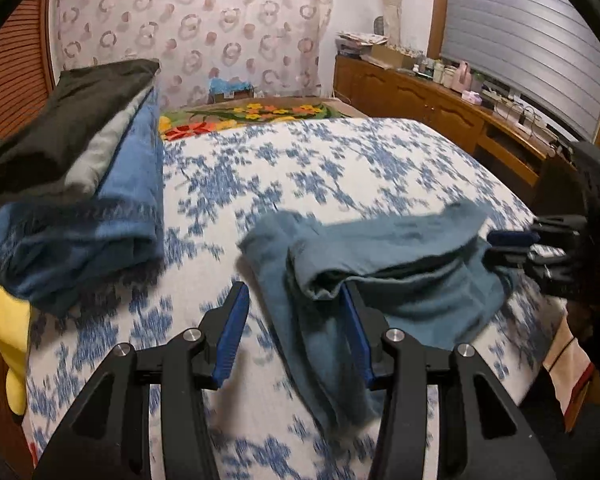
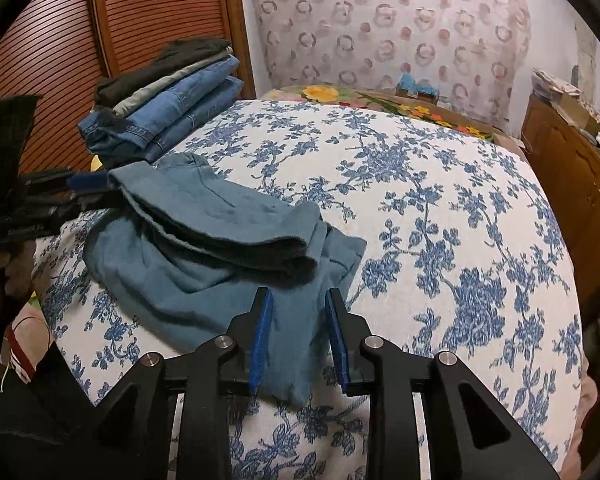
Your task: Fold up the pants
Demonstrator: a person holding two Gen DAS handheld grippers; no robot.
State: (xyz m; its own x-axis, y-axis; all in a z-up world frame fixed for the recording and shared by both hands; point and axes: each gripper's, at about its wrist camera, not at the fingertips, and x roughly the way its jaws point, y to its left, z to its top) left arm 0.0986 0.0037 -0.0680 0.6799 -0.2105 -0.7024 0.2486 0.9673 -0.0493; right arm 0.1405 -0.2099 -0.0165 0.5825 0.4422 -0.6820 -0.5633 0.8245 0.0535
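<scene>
Now: teal pants lie half-folded on bed, at 11 o'clock from right gripper. Left gripper and right both have jaws open, holding nothing. Best square edges, then press crease flat.

Your right gripper hangs open over the teal pants; the left gripper seems to touch their far-left edge.

The left gripper is spread wide, fingers level and pointing forward. The right gripper is parted less widely, fingers also pointing forward and empty.
</scene>
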